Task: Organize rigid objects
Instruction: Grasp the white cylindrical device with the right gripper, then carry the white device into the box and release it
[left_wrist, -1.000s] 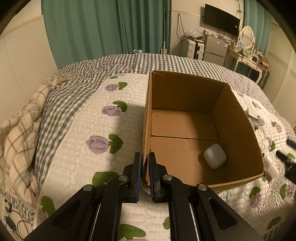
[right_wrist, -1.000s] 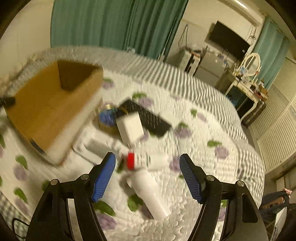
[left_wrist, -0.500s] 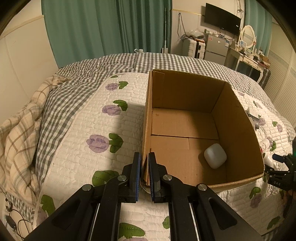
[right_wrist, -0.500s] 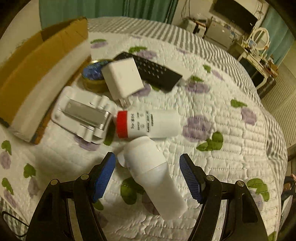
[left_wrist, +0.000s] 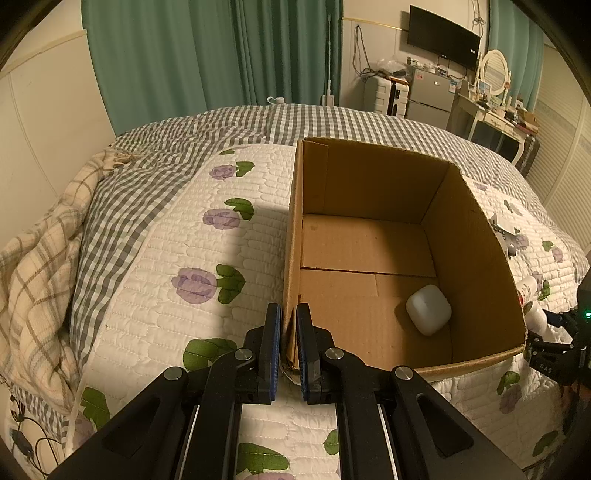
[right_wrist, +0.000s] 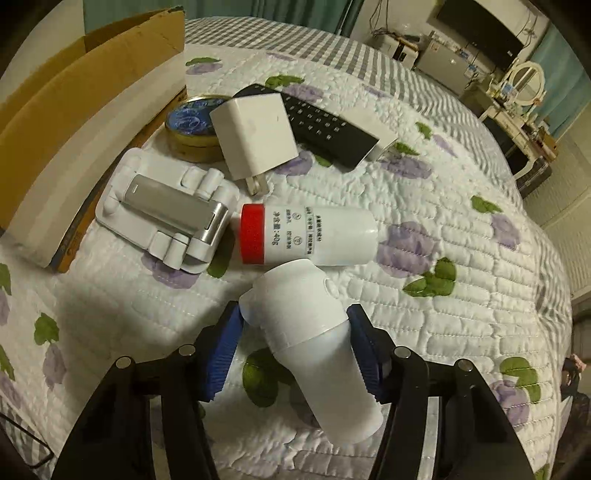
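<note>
1. The white bottle (right_wrist: 317, 332) lies on its side on the quilt (right_wrist: 443, 229), between the blue pads of my right gripper (right_wrist: 295, 347). My right jaws are closing around it, and both pads look to be against its sides, though I cannot tell how firmly they press.
2. Just beyond it lies a white tube with a red cap (right_wrist: 306, 236), touching the bottle's far end.
3. Left of the tube sits a white folding stand (right_wrist: 166, 214); behind it are a white charger plug (right_wrist: 255, 136), a round blue-lidded tin (right_wrist: 192, 125) and a black remote (right_wrist: 321, 122).
4. My left gripper (left_wrist: 289, 343) is clamped on the near corner of the cardboard box (left_wrist: 369, 177), one finger on each side of the wall.
5. Inside the box, a small white case (left_wrist: 428, 308) rests on the floor near the right wall.
6. The box stands on the flowered quilt, with the scattered items just beside its right wall.
</note>
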